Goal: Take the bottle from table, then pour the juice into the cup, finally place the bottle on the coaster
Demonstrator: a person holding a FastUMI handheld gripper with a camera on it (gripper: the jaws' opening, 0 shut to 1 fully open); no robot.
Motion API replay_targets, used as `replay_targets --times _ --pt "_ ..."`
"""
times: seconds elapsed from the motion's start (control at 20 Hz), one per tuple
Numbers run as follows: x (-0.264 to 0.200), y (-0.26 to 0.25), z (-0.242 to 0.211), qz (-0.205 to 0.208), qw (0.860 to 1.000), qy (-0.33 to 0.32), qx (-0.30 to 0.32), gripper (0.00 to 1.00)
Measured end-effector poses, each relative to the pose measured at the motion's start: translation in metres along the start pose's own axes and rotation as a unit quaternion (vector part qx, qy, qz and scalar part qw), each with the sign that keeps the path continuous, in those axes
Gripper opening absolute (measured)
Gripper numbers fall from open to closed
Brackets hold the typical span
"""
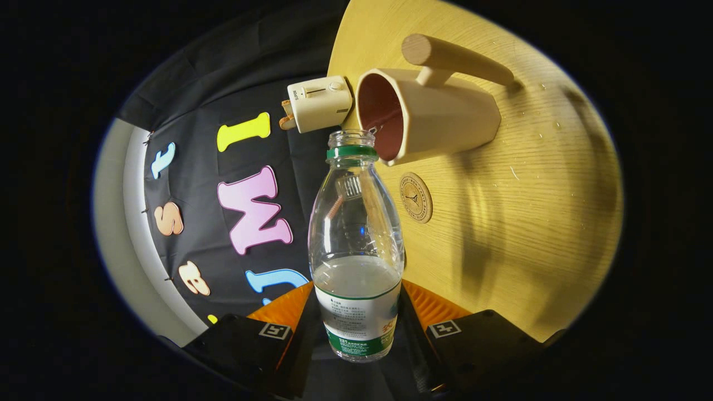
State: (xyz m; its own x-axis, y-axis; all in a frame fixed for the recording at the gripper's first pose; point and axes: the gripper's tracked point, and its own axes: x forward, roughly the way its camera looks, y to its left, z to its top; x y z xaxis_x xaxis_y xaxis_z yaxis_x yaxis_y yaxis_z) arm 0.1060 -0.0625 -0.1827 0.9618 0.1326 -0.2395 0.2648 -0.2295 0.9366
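Note:
My gripper (356, 312) is shut on a clear plastic bottle (356, 234), both fingers pressing its labelled lower part. The bottle has no cap and a green neck ring, and clear liquid fills roughly its lower third. The whole scene looks rolled sideways from here. The bottle's open mouth sits right at the rim of a beige cup (440, 120) with a dark red inside and a long round handle, which stands on the wooden table (529, 223). A small round wooden coaster (415, 197) lies on the table beside the cup, just past the bottle's shoulder.
A small cream toy toaster (319, 103) sits at the table's edge next to the cup, beyond the bottle's mouth. The black cloth wall lies behind it. Bare table top stretches away past the coaster and cup.

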Motion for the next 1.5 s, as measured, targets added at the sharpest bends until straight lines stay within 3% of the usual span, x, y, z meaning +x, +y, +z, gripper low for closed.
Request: replay_targets --times 1.5 --pt "0.005 0.036 0.007 0.021 0.994 0.004 0.109 0.74"
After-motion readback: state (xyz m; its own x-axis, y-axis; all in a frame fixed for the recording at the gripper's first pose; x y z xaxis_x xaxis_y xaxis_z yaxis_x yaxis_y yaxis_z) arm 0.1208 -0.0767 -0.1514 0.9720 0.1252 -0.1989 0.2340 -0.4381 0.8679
